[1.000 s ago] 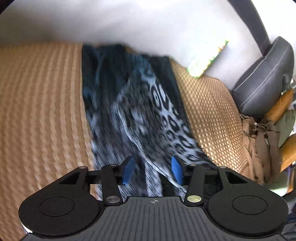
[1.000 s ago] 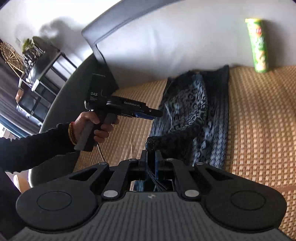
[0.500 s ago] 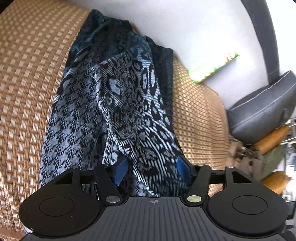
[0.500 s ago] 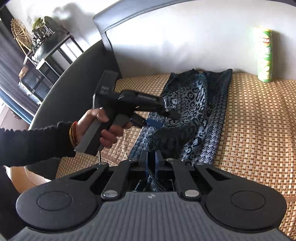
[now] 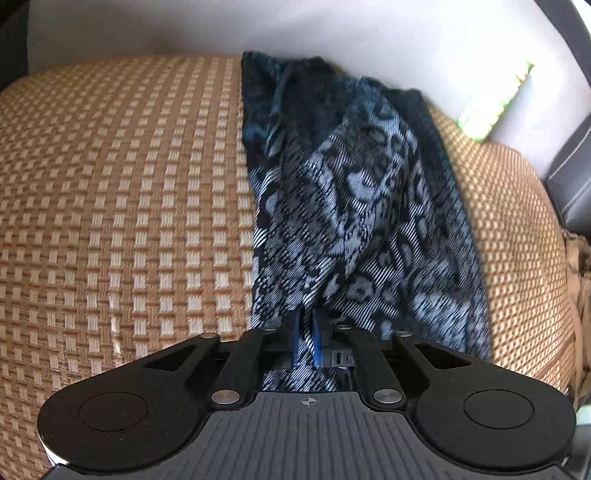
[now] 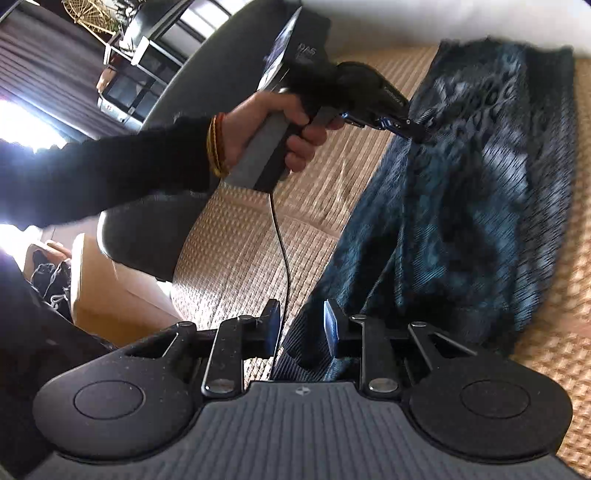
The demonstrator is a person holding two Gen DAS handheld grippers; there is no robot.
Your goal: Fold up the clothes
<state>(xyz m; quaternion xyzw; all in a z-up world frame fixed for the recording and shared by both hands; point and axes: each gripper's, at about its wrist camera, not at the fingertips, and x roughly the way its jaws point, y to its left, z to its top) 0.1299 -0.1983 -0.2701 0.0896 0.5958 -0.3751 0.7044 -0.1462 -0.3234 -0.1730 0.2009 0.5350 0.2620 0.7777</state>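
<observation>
**Patterned garment on the woven mat, a gripper at each near corner**

The woven straw mat (image 5: 122, 206) covers the whole seat of the sofa and reaches to the pale backrest (image 5: 295, 26). On the mat lies the garment (image 5: 354, 206), a dark blue and grey cloth with a leopard-like pattern. It stretches from the backrest towards the cameras, crumpled, with a raised fold along its middle.

A green snack tube (image 5: 495, 103) stands against the backrest, apart from the cloth, on the right in the left wrist view.

The left gripper (image 5: 306, 339) has its blue pads close together with a thin ridge of the garment pressed between them; its jaws are beginning to open. In the right wrist view a hand (image 6: 273, 129) in a dark sleeve, with thin bangles (image 6: 216, 147) on the wrist, holds this gripper, and its tip is at the left edge of the cloth.

The right gripper (image 6: 301, 326) has its jaws apart and opening. The near edge of the garment lies between them, but the pads do not press on it.
</observation>
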